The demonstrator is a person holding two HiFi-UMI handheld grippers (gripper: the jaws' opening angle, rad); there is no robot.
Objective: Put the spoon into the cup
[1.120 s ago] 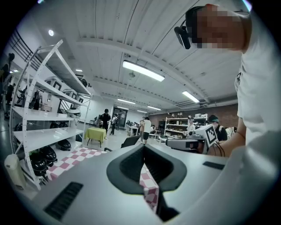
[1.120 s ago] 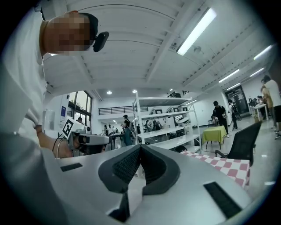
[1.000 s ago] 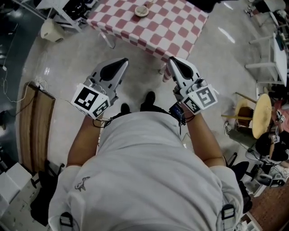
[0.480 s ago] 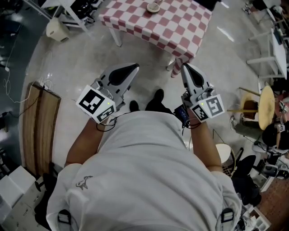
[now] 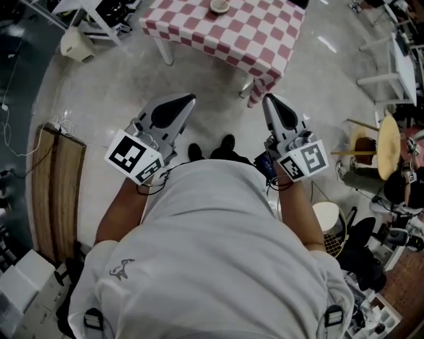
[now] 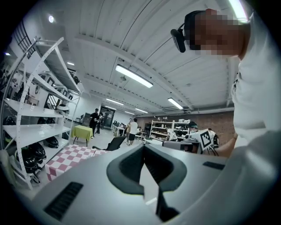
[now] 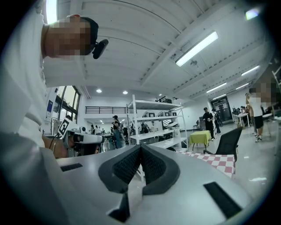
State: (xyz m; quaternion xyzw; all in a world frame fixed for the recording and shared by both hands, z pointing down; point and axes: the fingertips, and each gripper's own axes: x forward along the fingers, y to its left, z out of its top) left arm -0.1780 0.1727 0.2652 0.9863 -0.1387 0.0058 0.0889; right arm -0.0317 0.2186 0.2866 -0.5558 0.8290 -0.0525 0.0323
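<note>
A small pale cup point(image 5: 219, 6) stands on the red-and-white checked table point(image 5: 252, 40) at the top edge of the head view. No spoon can be made out at this distance. My left gripper point(image 5: 190, 98) and my right gripper point(image 5: 267, 98) are held out in front of the person's chest, over the floor and well short of the table. Both are shut with nothing between the jaws. The left gripper view has its jaws point(image 6: 144, 147) closed tip to tip, and the right gripper view shows the same point(image 7: 140, 147). Both point level across the room.
The checked table point(image 6: 70, 156) point(image 7: 219, 161) lies low ahead in both gripper views. White shelves point(image 6: 39, 110) line the wall and people stand far off. A wooden board point(image 5: 56, 192), a pale bucket point(image 5: 73, 43), a white bin point(image 5: 329, 222) and a round wooden stool point(image 5: 386, 155) stand around.
The table and cup have slid up to the top edge of the head view. Both grippers stay shut and empty, held slightly higher in the picture.
</note>
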